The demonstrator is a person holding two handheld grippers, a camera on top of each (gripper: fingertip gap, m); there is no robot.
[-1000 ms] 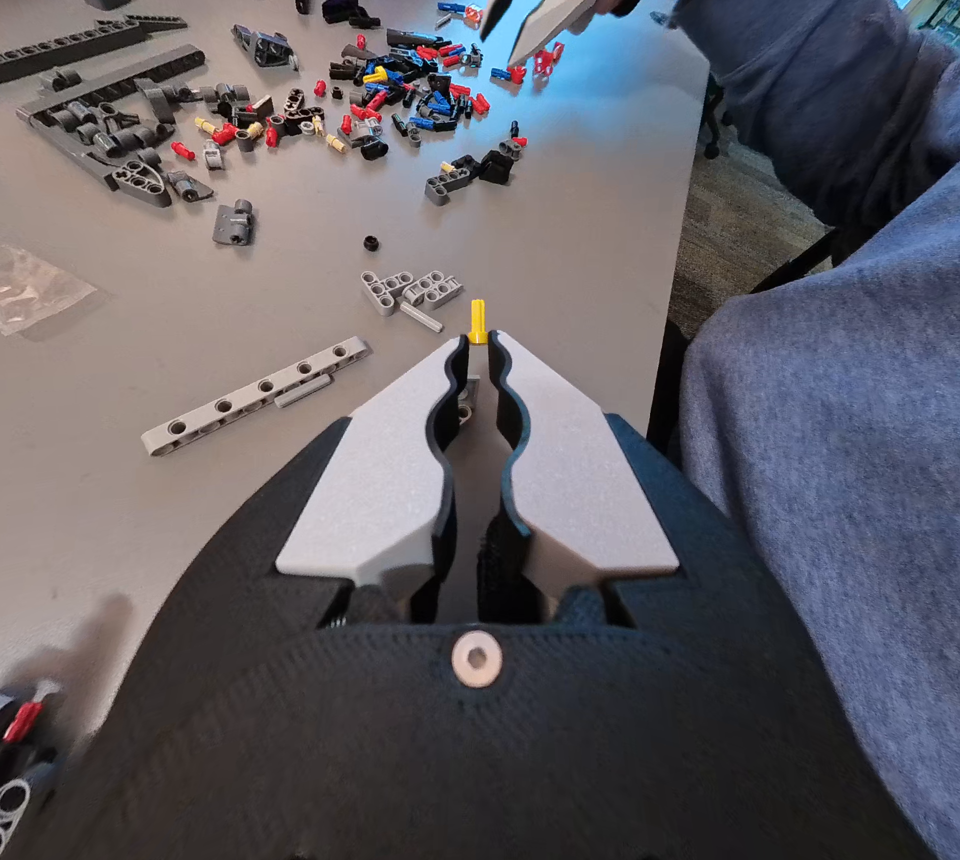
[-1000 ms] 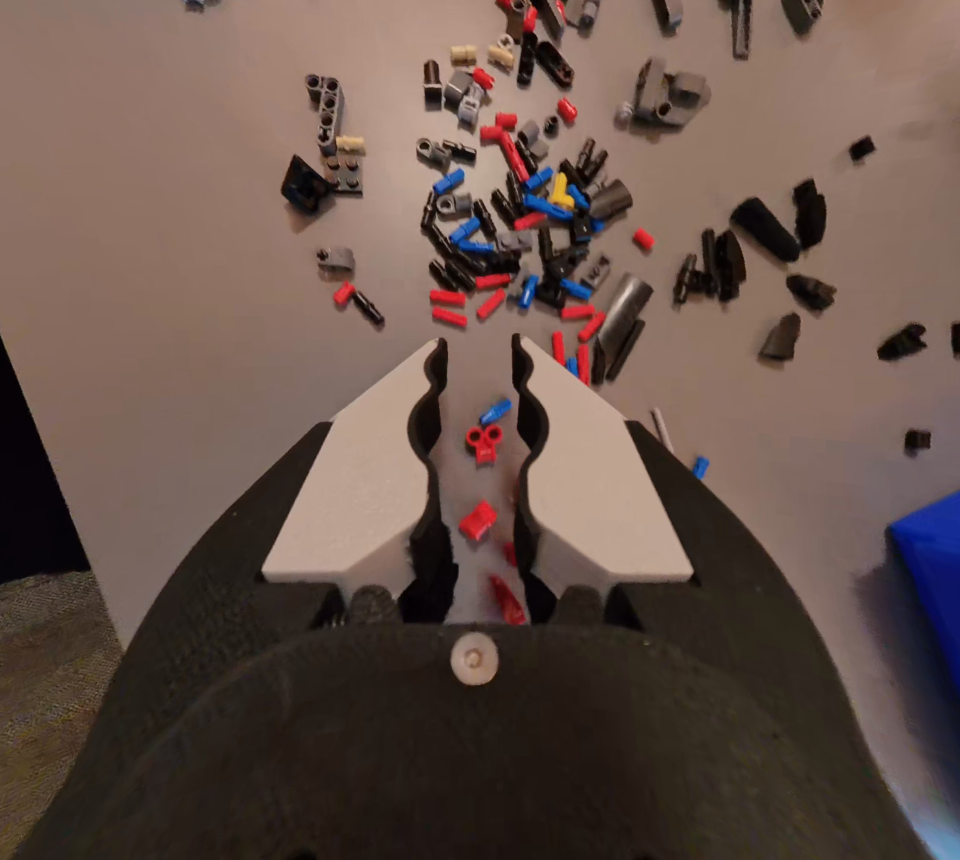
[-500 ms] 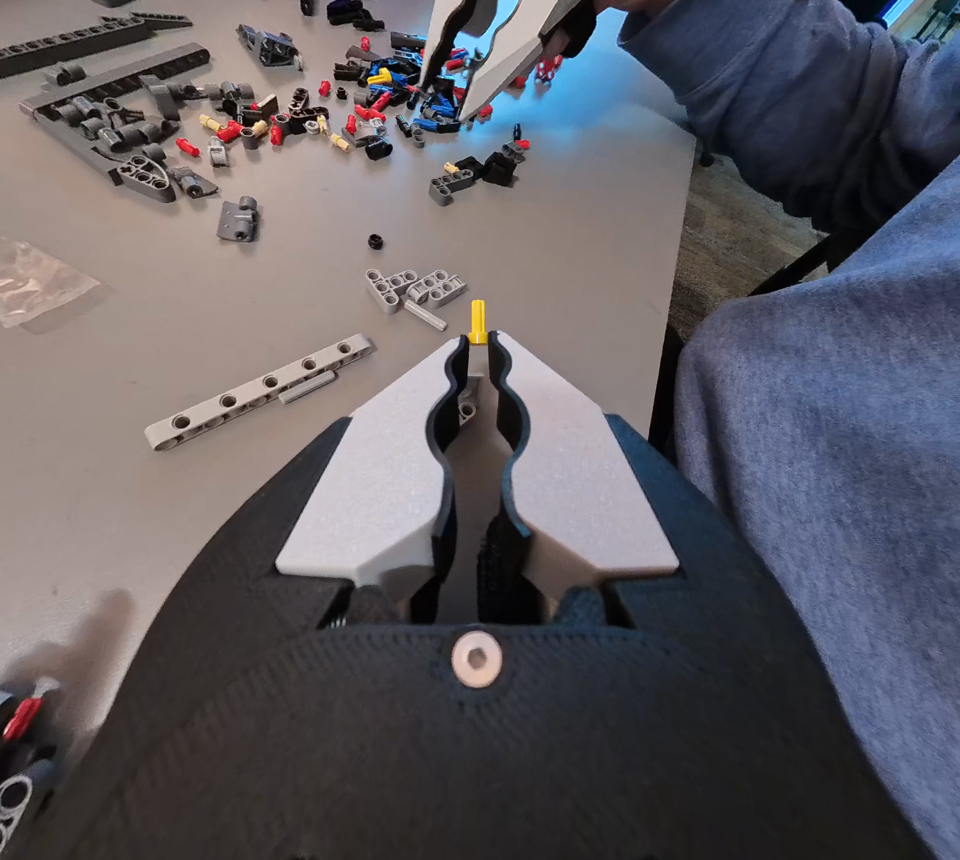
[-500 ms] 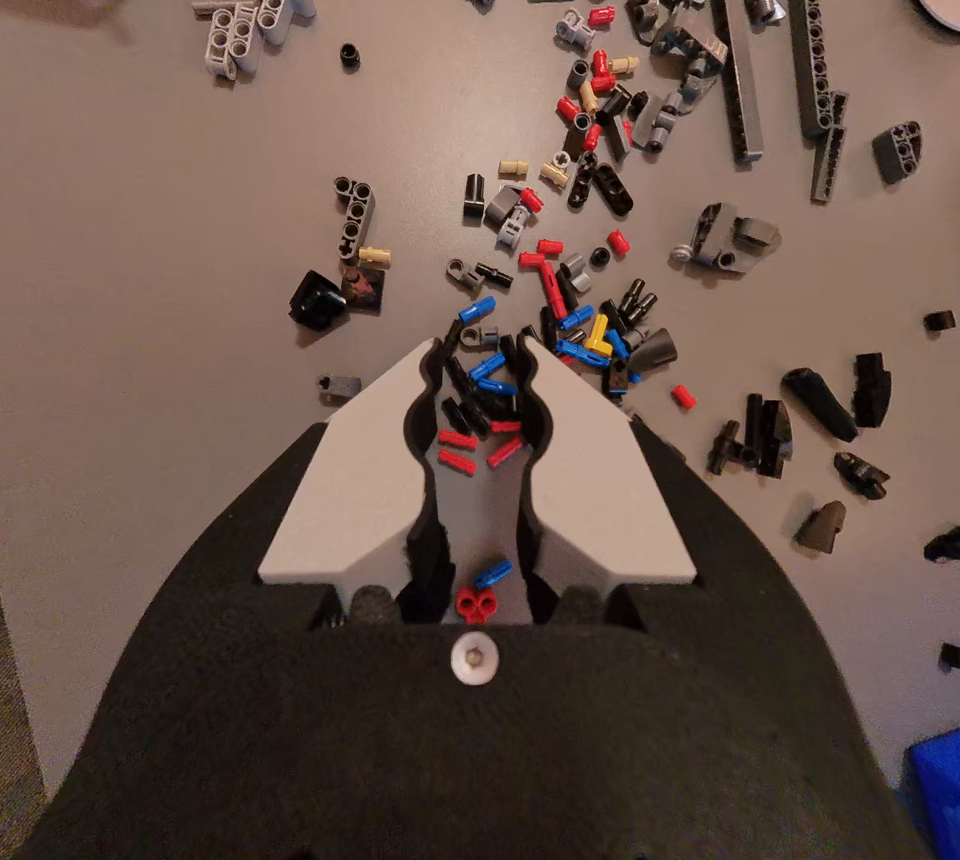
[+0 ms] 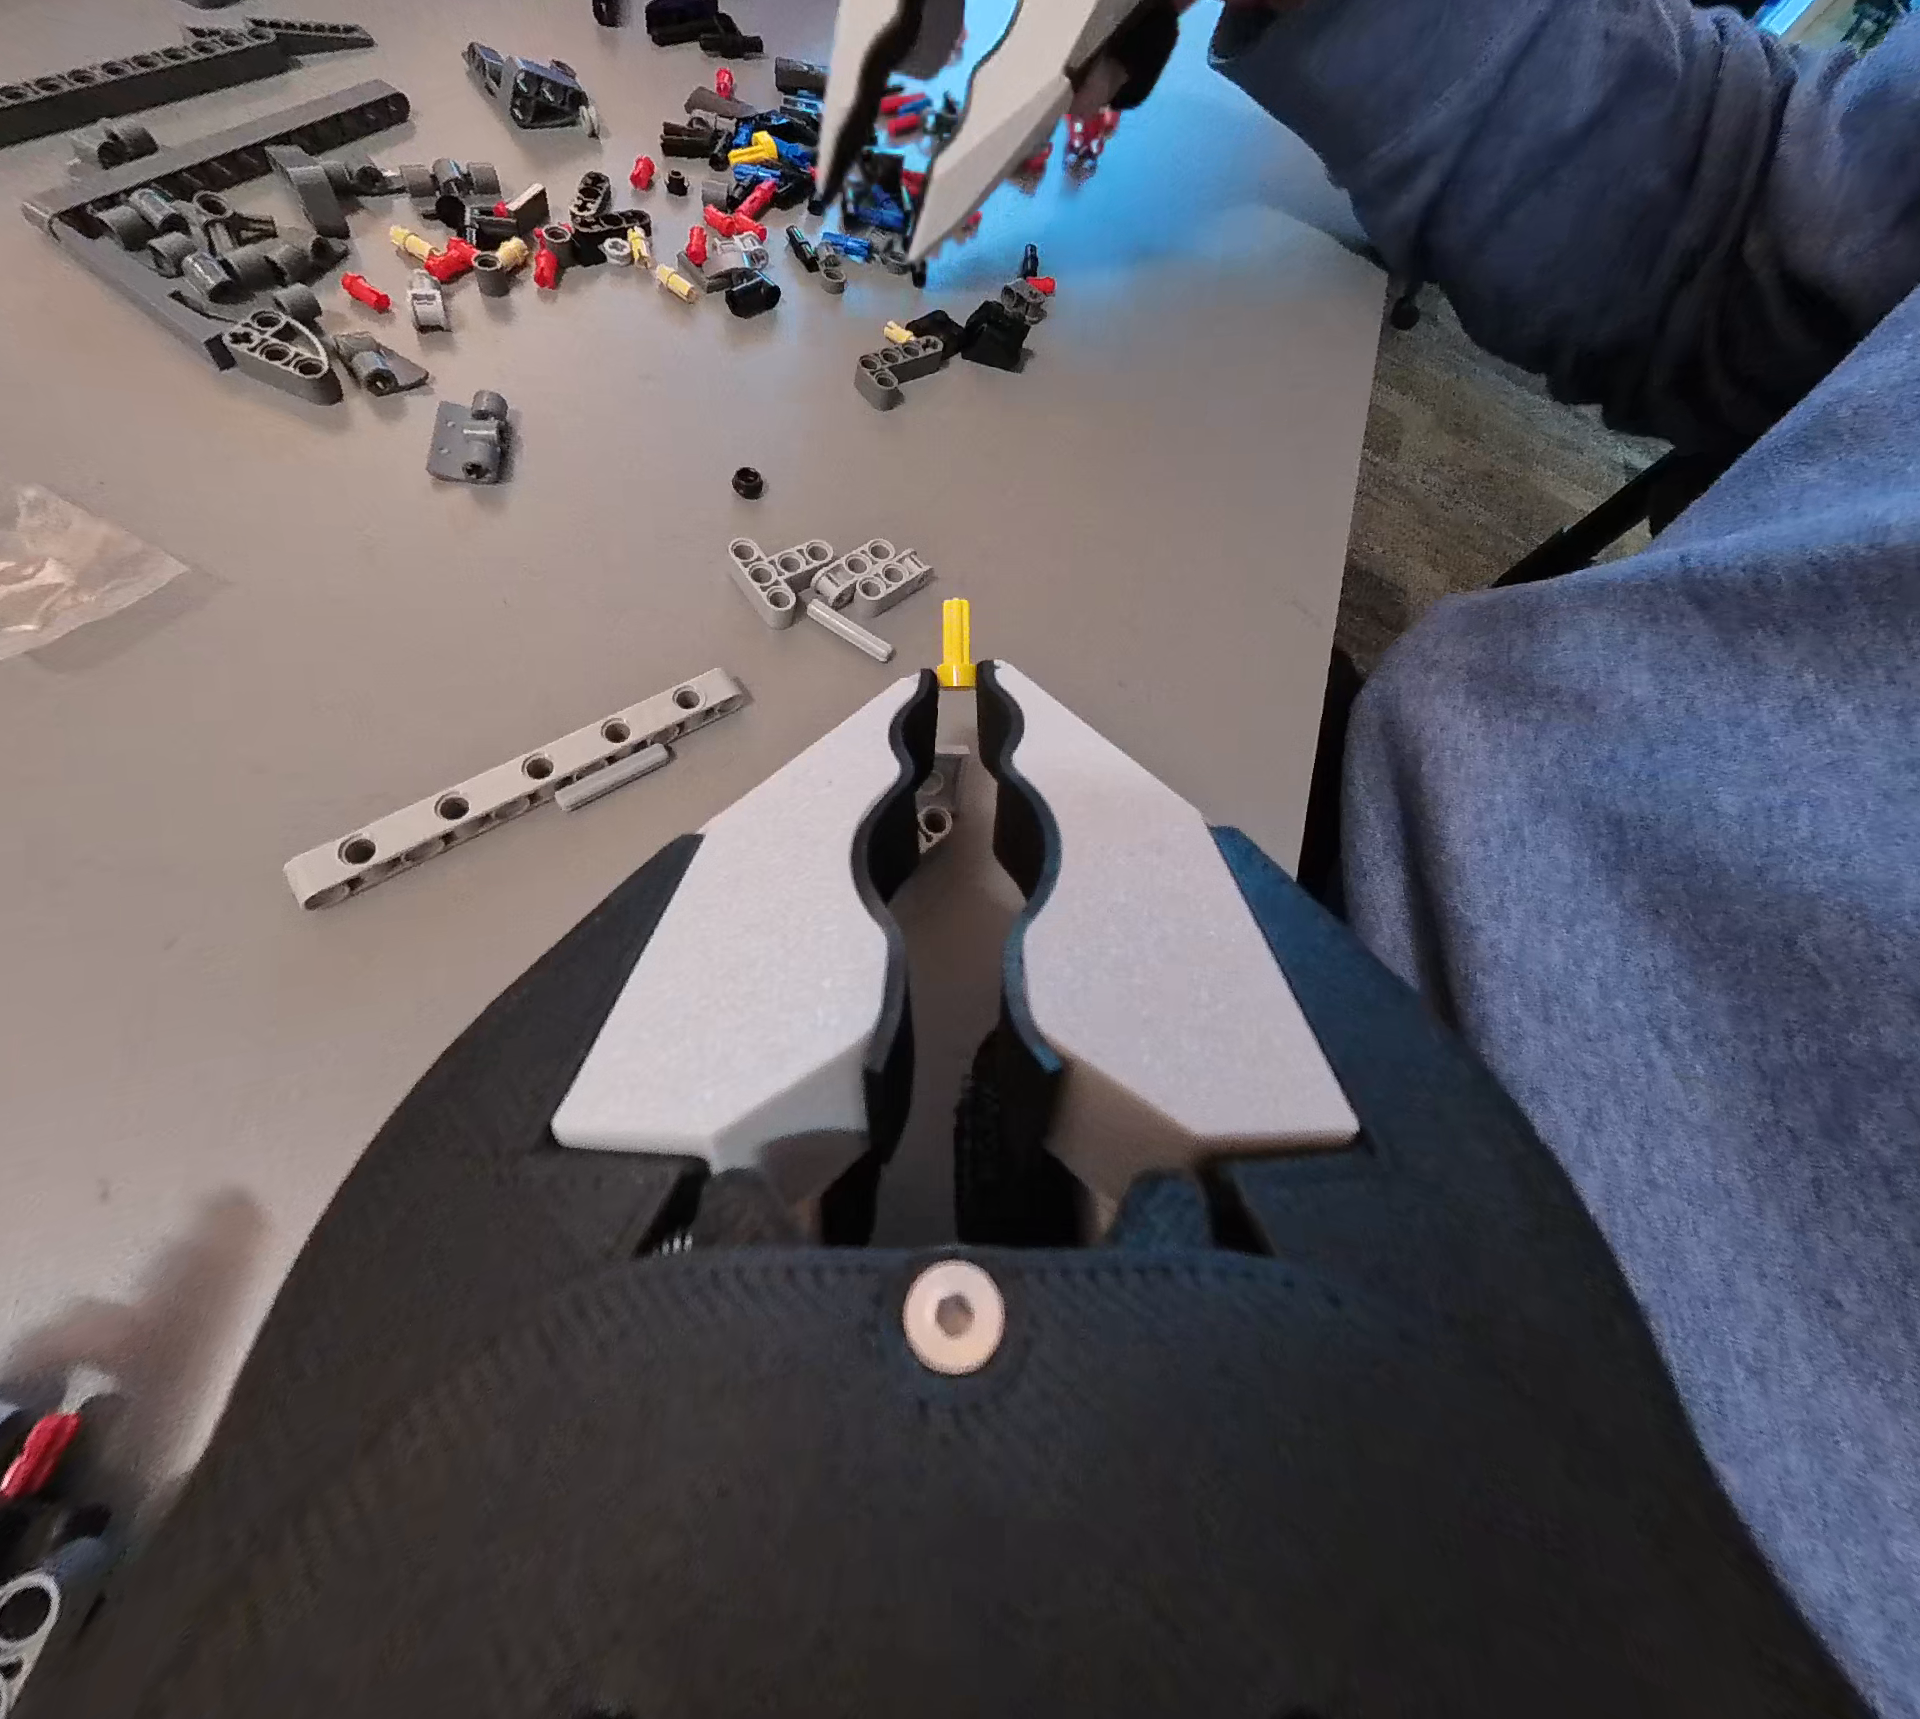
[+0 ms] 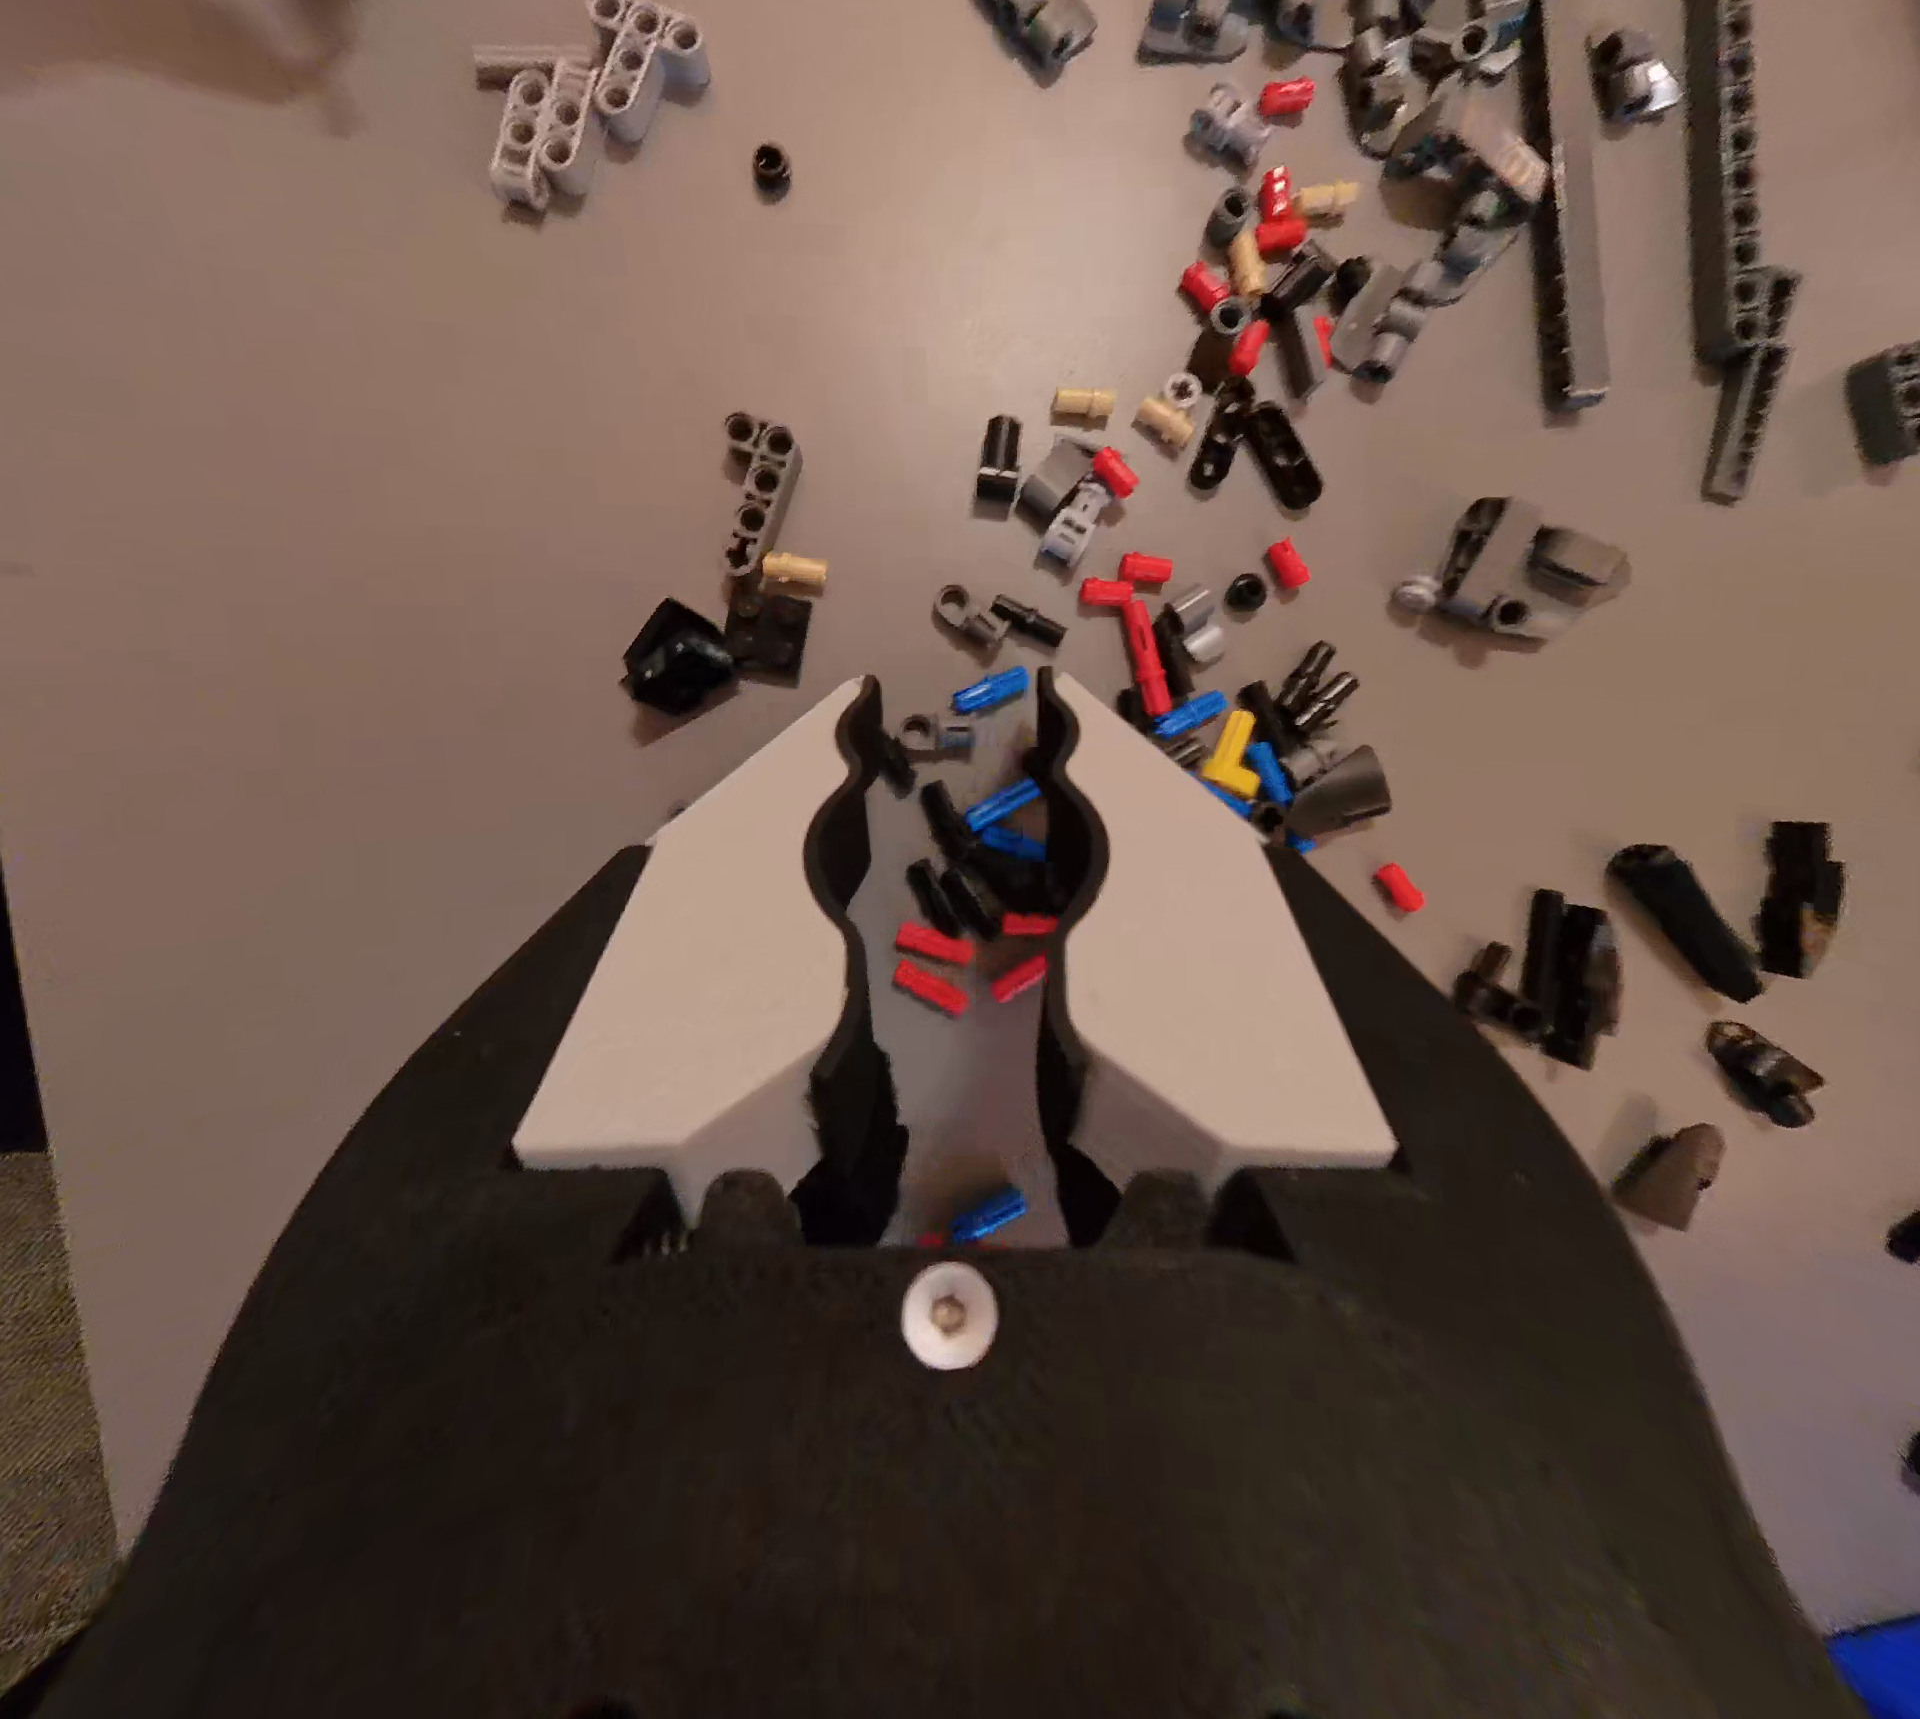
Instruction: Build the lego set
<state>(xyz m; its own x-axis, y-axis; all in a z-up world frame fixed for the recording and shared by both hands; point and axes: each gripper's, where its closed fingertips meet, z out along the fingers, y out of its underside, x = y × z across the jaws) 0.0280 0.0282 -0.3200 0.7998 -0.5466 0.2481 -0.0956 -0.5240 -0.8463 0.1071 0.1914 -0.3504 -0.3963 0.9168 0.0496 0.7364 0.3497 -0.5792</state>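
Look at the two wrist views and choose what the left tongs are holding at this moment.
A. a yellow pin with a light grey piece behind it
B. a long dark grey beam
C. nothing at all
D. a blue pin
A: in the left wrist view the left tongs are closed on a yellow pin that sticks out past their tips, with a small light grey piece seen in the gap behind it.

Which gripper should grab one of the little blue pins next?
Probably the right gripper: it is open just above the pile, with blue pins between its fingers. The left gripper is shut on a yellow pin.
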